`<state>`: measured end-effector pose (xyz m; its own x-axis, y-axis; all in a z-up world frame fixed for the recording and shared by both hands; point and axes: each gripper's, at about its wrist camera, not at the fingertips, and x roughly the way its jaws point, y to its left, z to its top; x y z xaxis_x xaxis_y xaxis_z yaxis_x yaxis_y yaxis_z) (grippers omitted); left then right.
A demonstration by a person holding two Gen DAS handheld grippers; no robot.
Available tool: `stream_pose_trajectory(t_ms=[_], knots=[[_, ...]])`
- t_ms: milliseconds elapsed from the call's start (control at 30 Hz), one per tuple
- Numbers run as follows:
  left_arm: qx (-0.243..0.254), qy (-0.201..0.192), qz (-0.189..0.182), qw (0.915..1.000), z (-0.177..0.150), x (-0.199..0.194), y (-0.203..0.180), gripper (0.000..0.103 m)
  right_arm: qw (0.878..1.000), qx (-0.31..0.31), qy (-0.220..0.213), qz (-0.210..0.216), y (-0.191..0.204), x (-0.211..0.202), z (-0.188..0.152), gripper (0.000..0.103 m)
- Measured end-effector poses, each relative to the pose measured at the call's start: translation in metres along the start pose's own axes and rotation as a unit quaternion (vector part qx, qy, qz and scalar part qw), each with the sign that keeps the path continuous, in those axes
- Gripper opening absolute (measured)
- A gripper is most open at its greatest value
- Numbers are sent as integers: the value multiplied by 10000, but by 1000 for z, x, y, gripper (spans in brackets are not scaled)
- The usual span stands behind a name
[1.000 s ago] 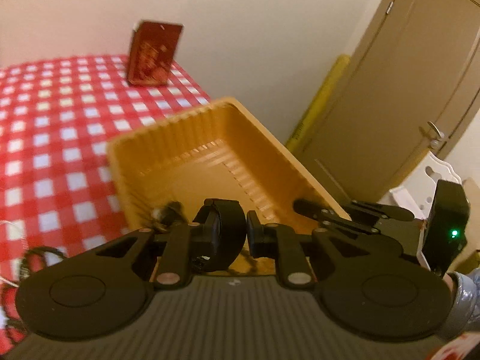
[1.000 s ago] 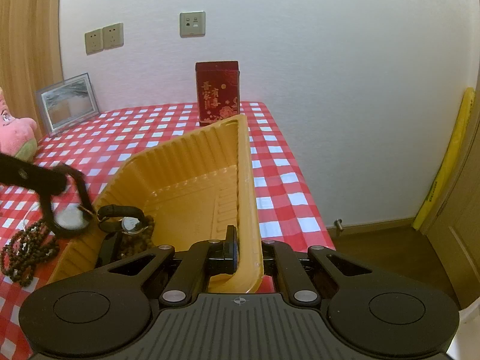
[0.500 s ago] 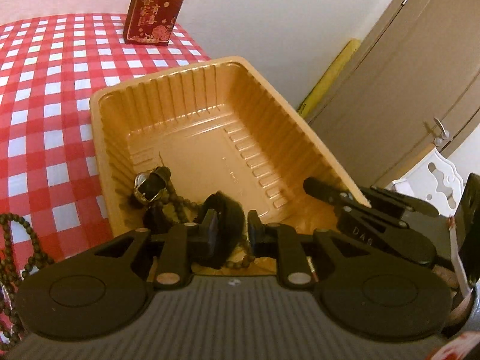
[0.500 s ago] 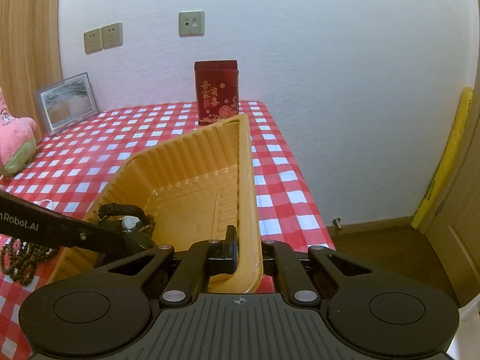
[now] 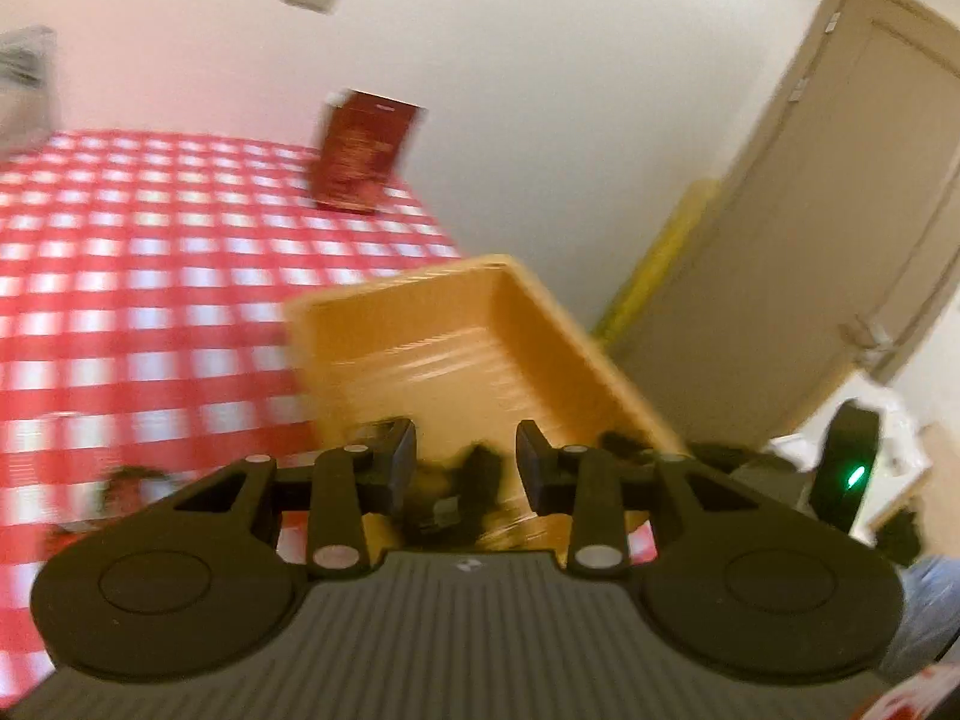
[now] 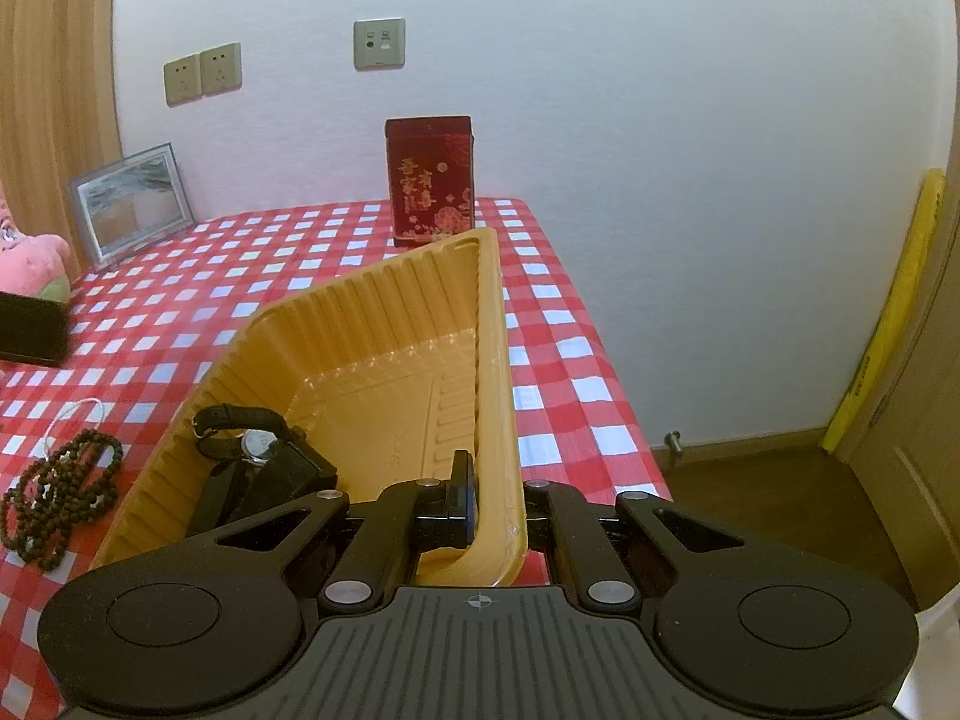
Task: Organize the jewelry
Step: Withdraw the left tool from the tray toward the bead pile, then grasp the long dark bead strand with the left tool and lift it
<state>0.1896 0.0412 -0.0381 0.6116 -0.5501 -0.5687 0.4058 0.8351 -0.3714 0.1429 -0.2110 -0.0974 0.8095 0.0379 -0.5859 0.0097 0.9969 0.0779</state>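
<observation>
Holding the ribbed orange plastic tray (image 6: 384, 360) by its right rim, your right gripper (image 6: 489, 501) has its fingers clamped shut on that wall. Your left gripper (image 5: 465, 465) has just been opening; nothing sits between its fingers. The black-strapped wristwatch (image 6: 252, 438) now lies in the tray's near left corner. The brown bead necklace (image 6: 57, 498) remains on the checked desk (image 6: 558, 354), left of the tray.

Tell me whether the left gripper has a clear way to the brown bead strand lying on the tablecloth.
Probably yes. The left gripper is open and holds nothing, its jaws have just been opening, and the bead strand lies uncovered on the checked tablecloth, outside the yellow tray that the right gripper clamps.
</observation>
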Motion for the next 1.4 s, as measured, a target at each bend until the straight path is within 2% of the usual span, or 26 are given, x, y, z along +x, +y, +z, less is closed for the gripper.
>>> stream_pose_trajectory(t_ms=[100,200,300,400,567,700,867,1000,1067,1233,1400], knots=[[-6,78,556,9984,-17,-19,22,32,10000,4,2,-2,0,0,0,5],[-176,363,1145,9926,-38,-30,45,31,10000,0,14,0,0,1,0,5],[-182,557,1568,9859,-56,-35,60,31,10000,-9,25,5,0,1,0,5],[-130,686,1761,9819,-69,-37,68,31,10000,-27,33,5,0,2,0,5],[207,879,1850,9786,-80,-26,63,30,10000,-54,42,-2,1,2,0,5],[227,939,1794,9790,-83,-15,60,30,10000,-60,55,-7,1,2,0,5],[329,907,1931,9764,-79,3,61,30,10000,-58,59,-10,2,2,0,5],[444,1130,1894,9744,-76,20,61,30,10000,-46,71,-11,1,2,0,5],[368,1218,1854,9744,-77,26,63,25,10000,-43,74,-11,1,2,0,5],[-46,1208,1837,9755,-79,27,69,25,10000,-38,74,-14,1,3,0,5],[-259,1148,2097,9707,-77,33,74,23,9999,-49,90,-41,1,4,0,5]])
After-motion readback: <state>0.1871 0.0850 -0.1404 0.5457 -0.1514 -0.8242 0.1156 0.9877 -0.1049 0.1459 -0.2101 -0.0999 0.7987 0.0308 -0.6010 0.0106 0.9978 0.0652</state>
